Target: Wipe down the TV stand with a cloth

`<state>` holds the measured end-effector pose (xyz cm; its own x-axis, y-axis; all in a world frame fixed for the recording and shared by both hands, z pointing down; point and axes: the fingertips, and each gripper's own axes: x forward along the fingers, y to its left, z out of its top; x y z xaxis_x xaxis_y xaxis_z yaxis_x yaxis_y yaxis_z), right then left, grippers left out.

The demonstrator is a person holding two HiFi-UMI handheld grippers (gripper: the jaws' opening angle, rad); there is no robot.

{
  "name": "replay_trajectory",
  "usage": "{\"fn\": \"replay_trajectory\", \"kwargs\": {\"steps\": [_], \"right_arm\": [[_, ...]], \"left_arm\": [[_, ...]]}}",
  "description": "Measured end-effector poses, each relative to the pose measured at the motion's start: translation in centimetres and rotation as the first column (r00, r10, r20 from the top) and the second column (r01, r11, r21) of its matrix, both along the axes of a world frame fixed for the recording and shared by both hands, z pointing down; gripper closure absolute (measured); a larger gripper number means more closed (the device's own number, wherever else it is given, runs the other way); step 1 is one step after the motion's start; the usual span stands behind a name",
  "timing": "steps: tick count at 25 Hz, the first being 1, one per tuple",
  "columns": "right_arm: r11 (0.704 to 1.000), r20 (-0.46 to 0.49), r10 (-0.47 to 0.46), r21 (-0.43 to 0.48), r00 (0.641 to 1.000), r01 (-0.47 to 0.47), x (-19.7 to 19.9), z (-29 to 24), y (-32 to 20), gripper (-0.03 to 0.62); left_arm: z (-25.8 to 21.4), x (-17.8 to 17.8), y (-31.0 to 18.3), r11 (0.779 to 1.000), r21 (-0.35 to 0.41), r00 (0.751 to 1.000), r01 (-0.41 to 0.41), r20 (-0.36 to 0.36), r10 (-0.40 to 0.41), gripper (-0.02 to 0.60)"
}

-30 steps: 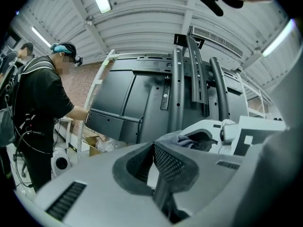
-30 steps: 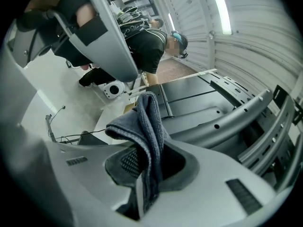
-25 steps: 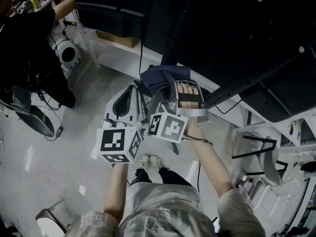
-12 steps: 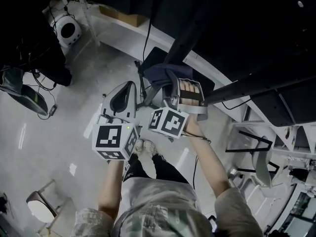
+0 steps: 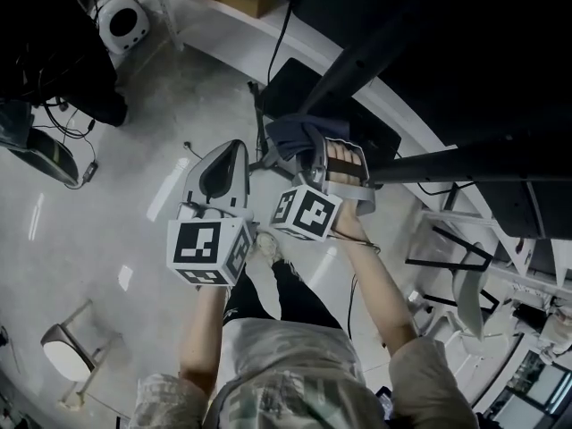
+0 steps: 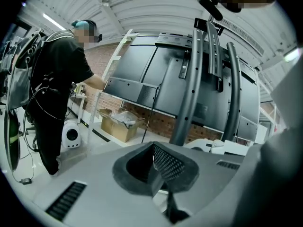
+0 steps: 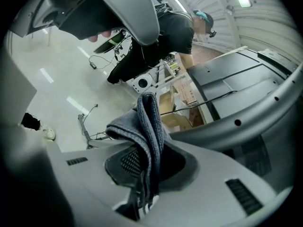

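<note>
In the head view my right gripper (image 5: 306, 153) is shut on a dark blue cloth (image 5: 290, 134), held over the black base (image 5: 299, 79) of the TV stand. The stand's black post (image 5: 362, 54) slants up to the big dark TV. In the right gripper view the cloth (image 7: 146, 126) hangs folded between the jaws of the right gripper (image 7: 142, 171). My left gripper (image 5: 234, 147) is beside it on the left, over the floor. The left gripper (image 6: 152, 163) has its jaws together with nothing in them and faces the stand posts (image 6: 188, 91) on the TV's back.
A person in black (image 6: 57, 74) stands at the left by a white shelf. A cardboard box (image 6: 116, 123) and a round white device (image 5: 121, 18) lie nearby. Cables (image 5: 63, 137) trail on the grey floor. A stool (image 5: 67, 357) is at lower left.
Both grippers have shifted slightly toward the stand's base as the head view swung. The cloth stays clamped in the right gripper; the left stays shut.
</note>
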<state>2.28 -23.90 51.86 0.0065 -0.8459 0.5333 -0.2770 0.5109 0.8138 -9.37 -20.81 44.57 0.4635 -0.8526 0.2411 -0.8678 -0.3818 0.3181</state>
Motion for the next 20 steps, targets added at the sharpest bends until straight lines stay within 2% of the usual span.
{"fn": "replay_trajectory", "kwargs": {"steps": [4, 8, 13, 20], "right_arm": [[0.997, 0.015, 0.008, -0.070, 1.000, -0.007, 0.2, 3.3, 0.1, 0.531], [0.992, -0.024, 0.003, -0.126, 1.000, -0.006, 0.3, 6.5, 0.5, 0.531], [0.987, -0.045, -0.028, -0.161, 0.999, 0.020, 0.3, 10.5, 0.4, 0.531], [0.971, -0.070, -0.046, -0.236, 0.996, 0.028, 0.3, 16.0, 1.2, 0.531]], "left_arm": [[2.1, -0.1, 0.1, 0.999, -0.034, 1.000, 0.012, -0.006, -0.012, 0.565], [4.5, -0.9, 0.9, 0.996, -0.078, 0.999, 0.035, -0.012, -0.036, 0.565], [8.1, -2.2, 1.7, 0.989, -0.130, 0.998, 0.066, -0.005, -0.067, 0.565], [12.4, -2.4, 3.4, 0.979, -0.192, 0.998, 0.066, 0.019, -0.063, 0.565]]}}
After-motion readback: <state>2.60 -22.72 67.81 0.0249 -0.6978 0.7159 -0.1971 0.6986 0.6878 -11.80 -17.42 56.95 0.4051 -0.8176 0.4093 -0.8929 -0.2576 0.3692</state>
